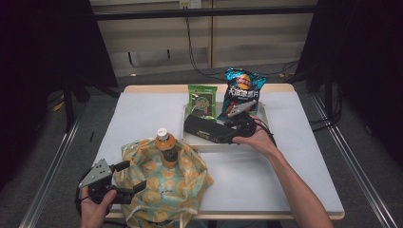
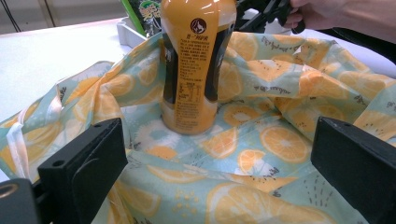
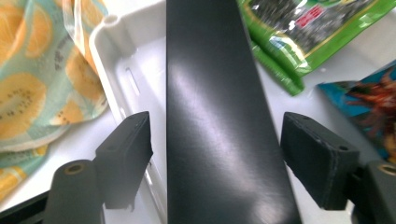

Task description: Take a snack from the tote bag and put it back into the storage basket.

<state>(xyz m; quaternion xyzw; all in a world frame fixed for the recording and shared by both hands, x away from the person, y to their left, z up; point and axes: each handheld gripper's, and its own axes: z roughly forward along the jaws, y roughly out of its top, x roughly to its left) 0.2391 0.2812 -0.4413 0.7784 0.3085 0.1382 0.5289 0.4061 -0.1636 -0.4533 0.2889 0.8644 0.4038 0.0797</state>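
An orange drink bottle (image 1: 166,148) (image 2: 196,65) stands upright inside an open cloth bag (image 1: 166,190) (image 2: 261,154) printed with orange slices, at the table's front left. My left gripper (image 1: 135,175) (image 2: 219,158) is open at the bag's left edge, its jaws wide apart over the fabric and short of the bottle. A long black box (image 1: 206,129) (image 3: 219,121) lies in a white tray (image 1: 209,145) (image 3: 116,42). My right gripper (image 1: 240,128) (image 3: 217,135) is open, one jaw on each side of the box's right end, with a gap showing on both sides.
A green snack packet (image 1: 202,100) (image 3: 303,28) and a blue chips bag (image 1: 242,92) (image 3: 369,102) lean at the back of the tray. The white table (image 1: 138,118) has bare room at the left and right. Dark stands and cables surround it.
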